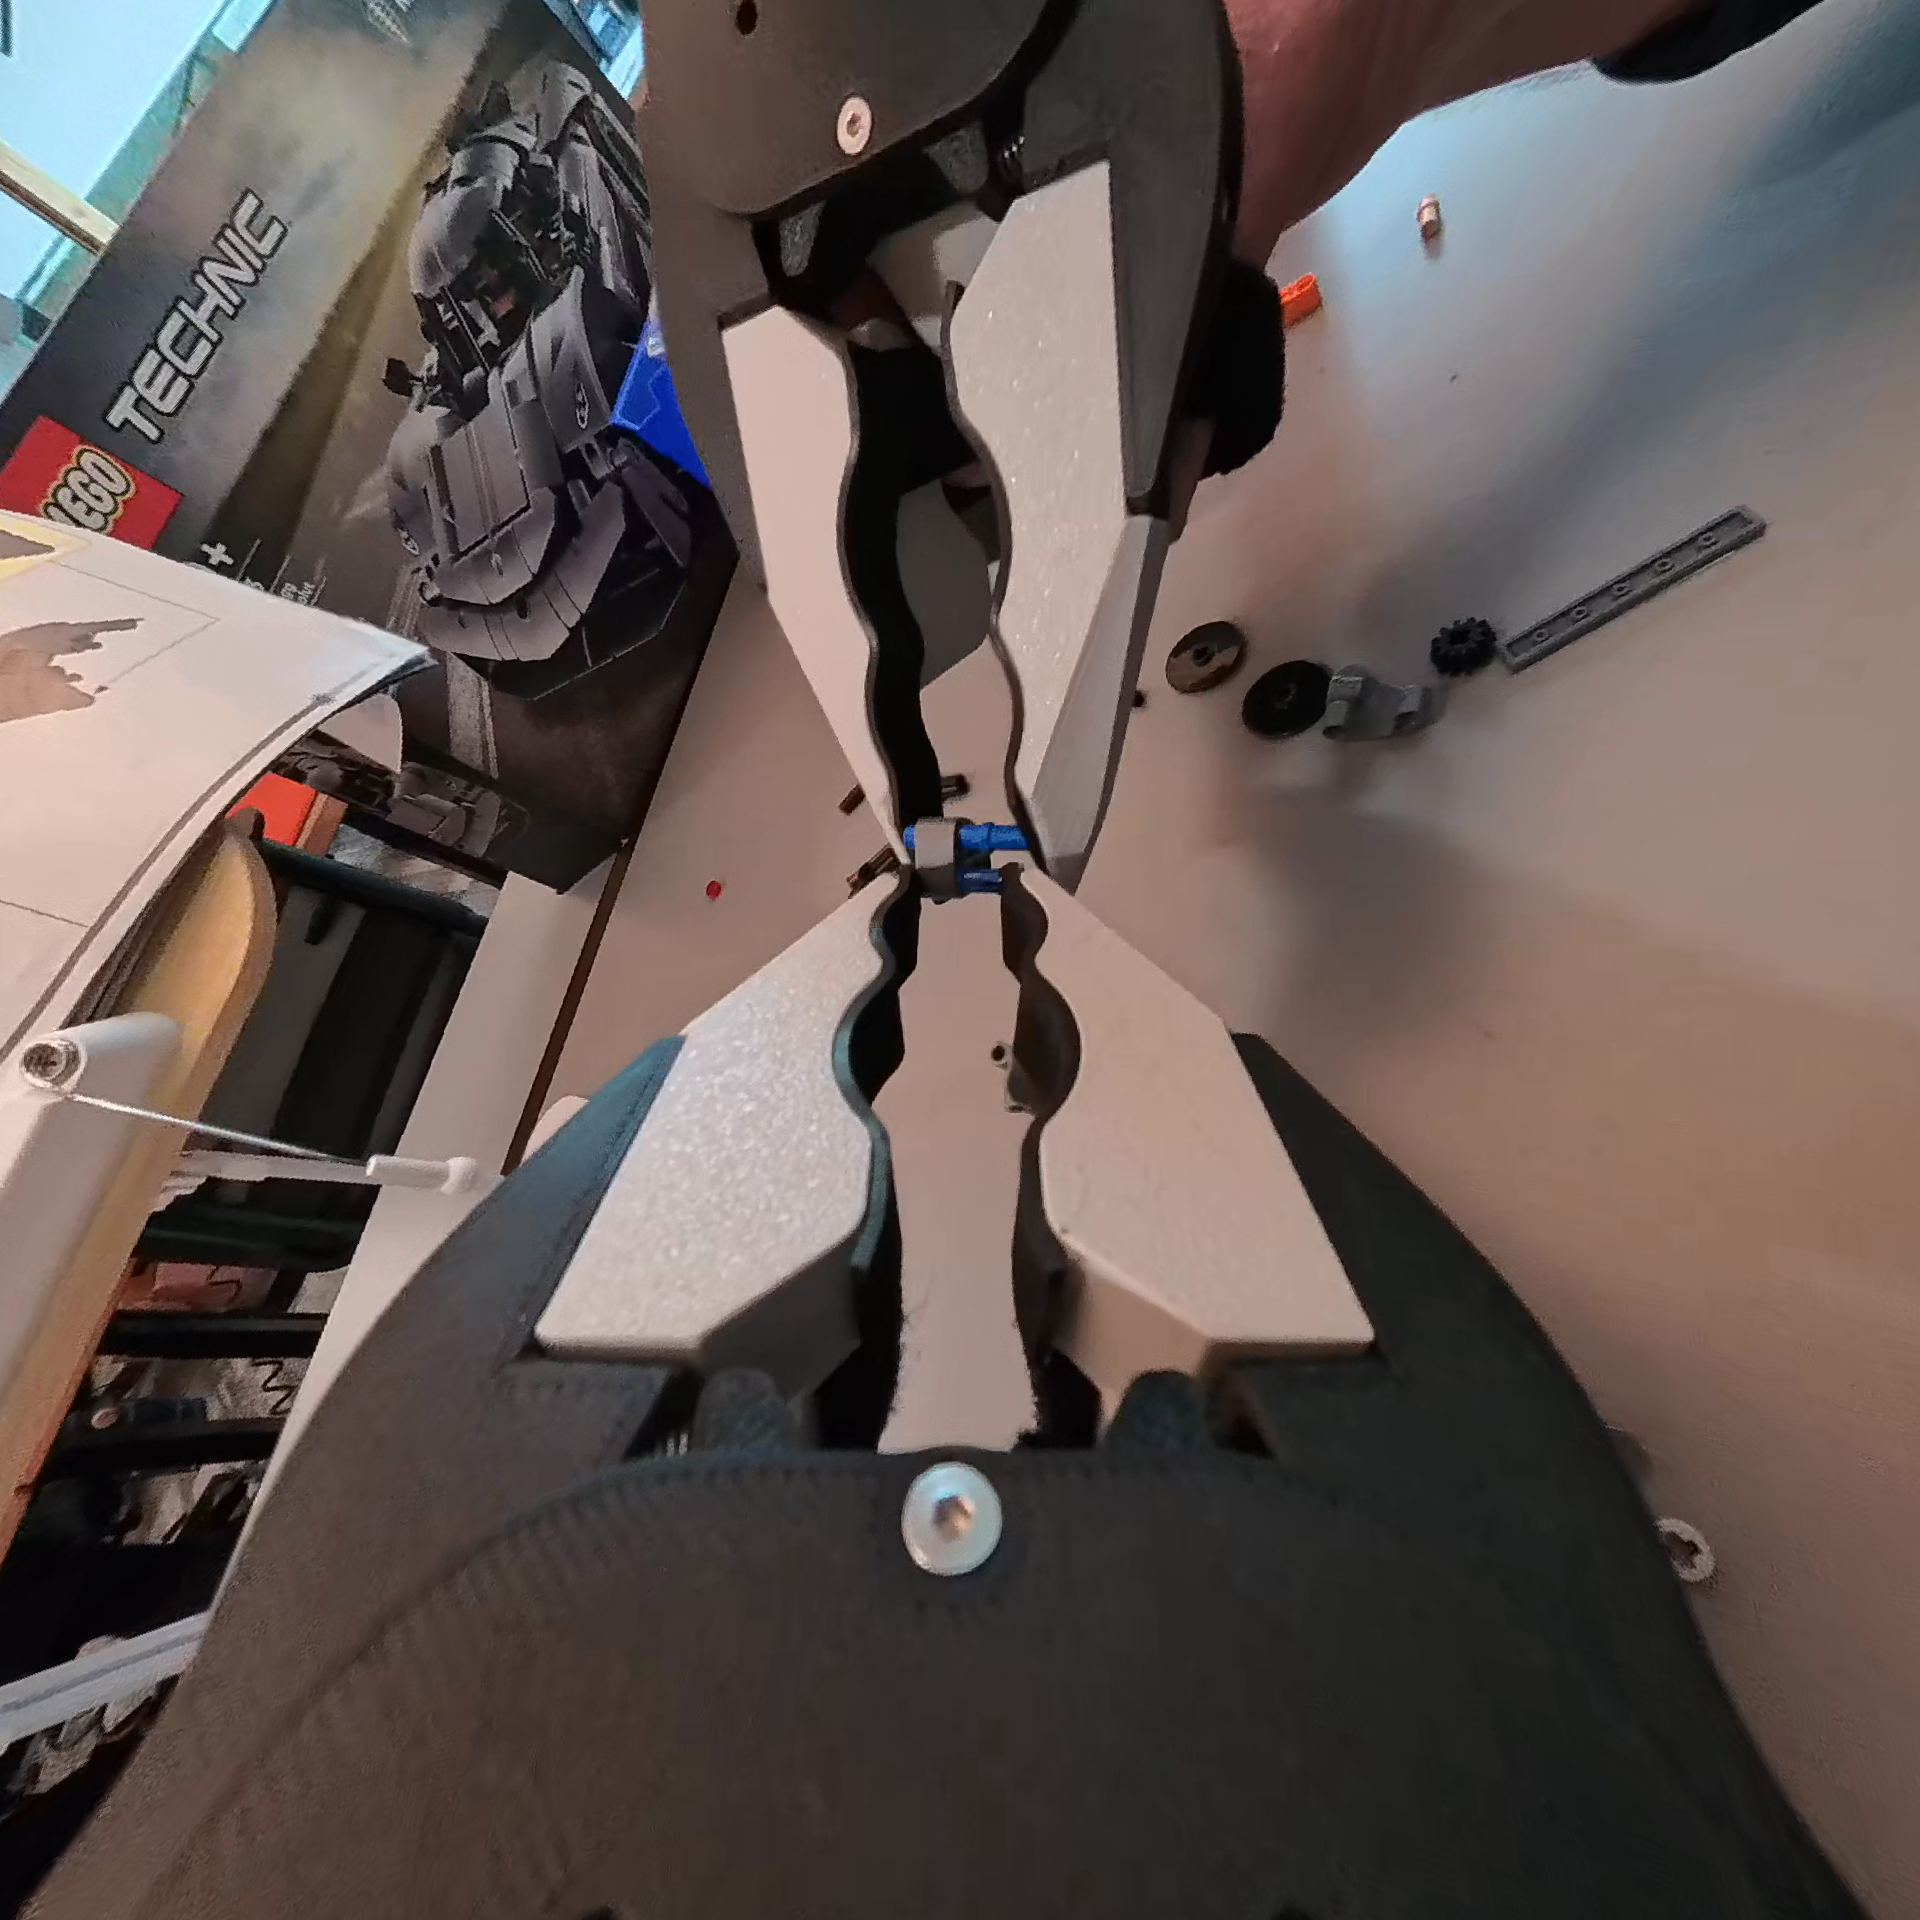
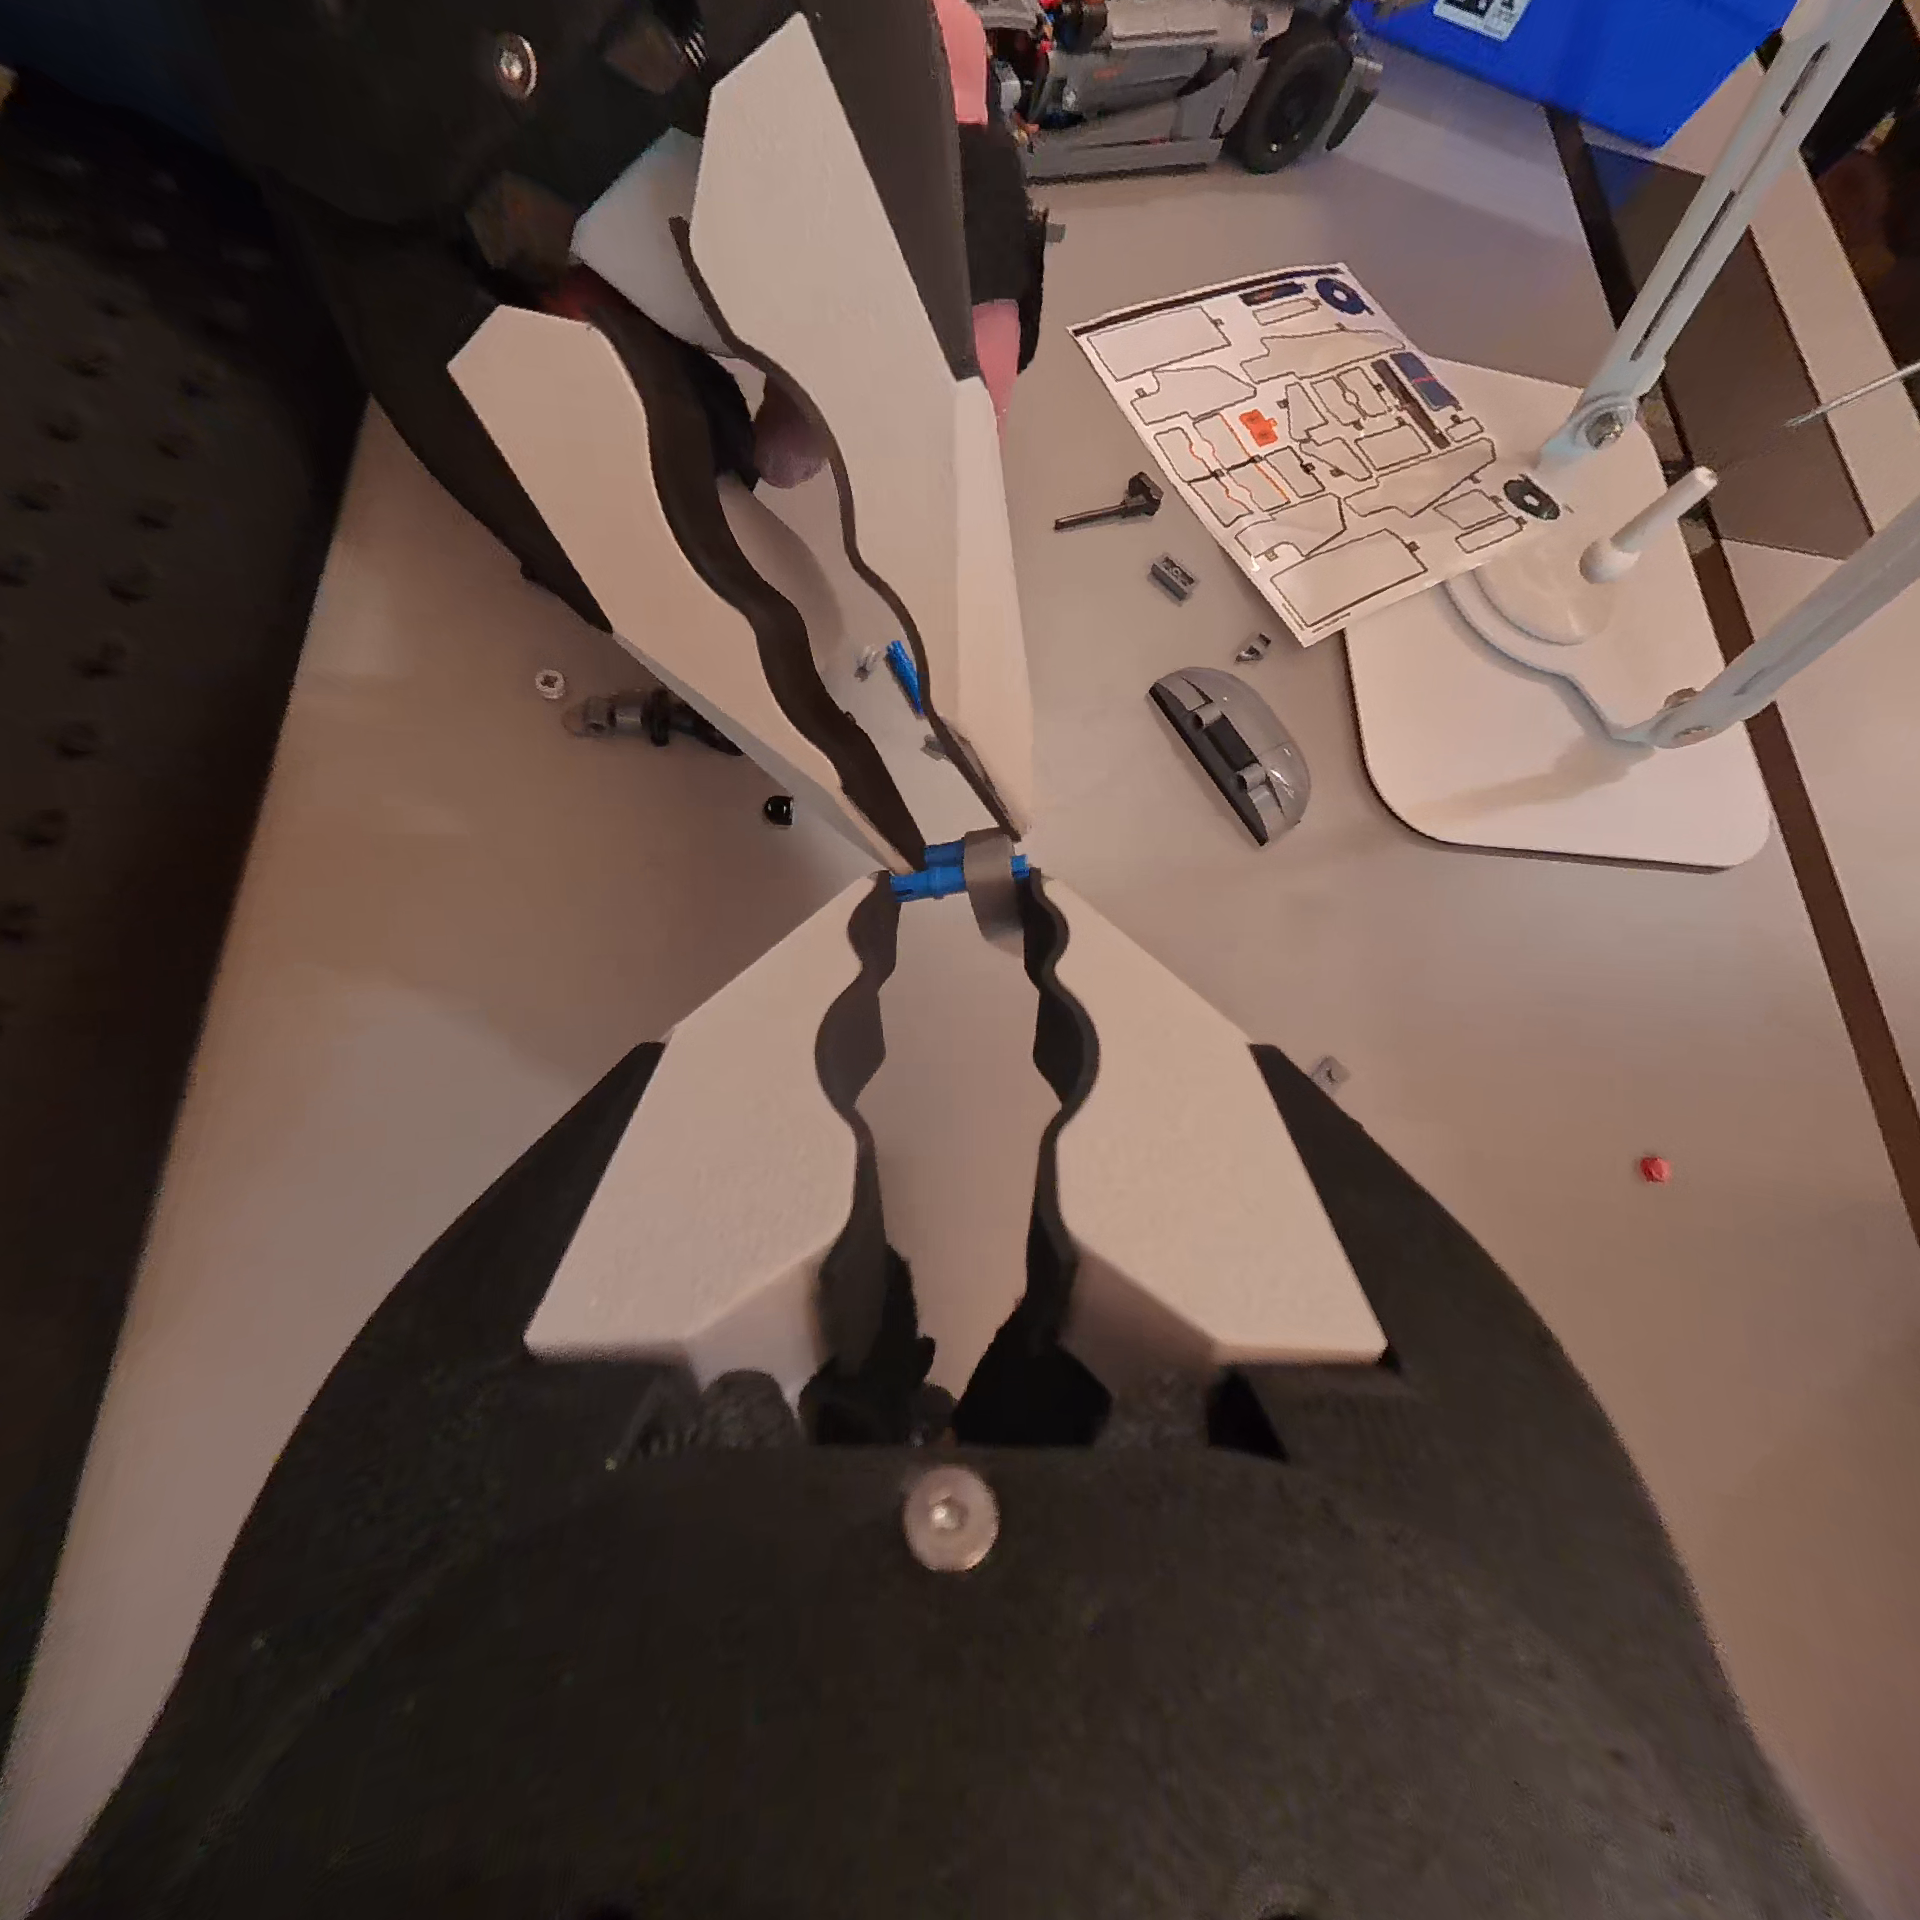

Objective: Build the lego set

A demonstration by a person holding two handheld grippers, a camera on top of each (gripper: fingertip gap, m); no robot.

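Observation:
A small grey connector (image 1: 932, 858) with blue pins (image 1: 983, 836) through it is held in the air above the white table (image 1: 1455, 1039). My left gripper (image 1: 961, 894) rises from the bottom of the left wrist view, its tips closed on the piece. My right gripper (image 1: 961, 826) comes down from above and meets it tip to tip on the same piece. In the right wrist view the grey connector (image 2: 992, 883) and a blue pin (image 2: 923, 881) sit between my right gripper's (image 2: 956, 896) tips, with the left gripper (image 2: 961, 842) opposite. Which tips bear on which part is hard to tell.
Loose parts lie on the table: two black discs (image 1: 1283, 696), a black gear (image 1: 1463, 646), a long grey plate (image 1: 1642, 587), a grey curved panel (image 2: 1236, 748), a sticker sheet (image 2: 1309, 436). A set box (image 1: 312, 468), booklet (image 1: 156, 748), lamp base (image 2: 1558, 748) and part-built car (image 2: 1174, 83) stand around. The tips of both grippers are at nearly the same place.

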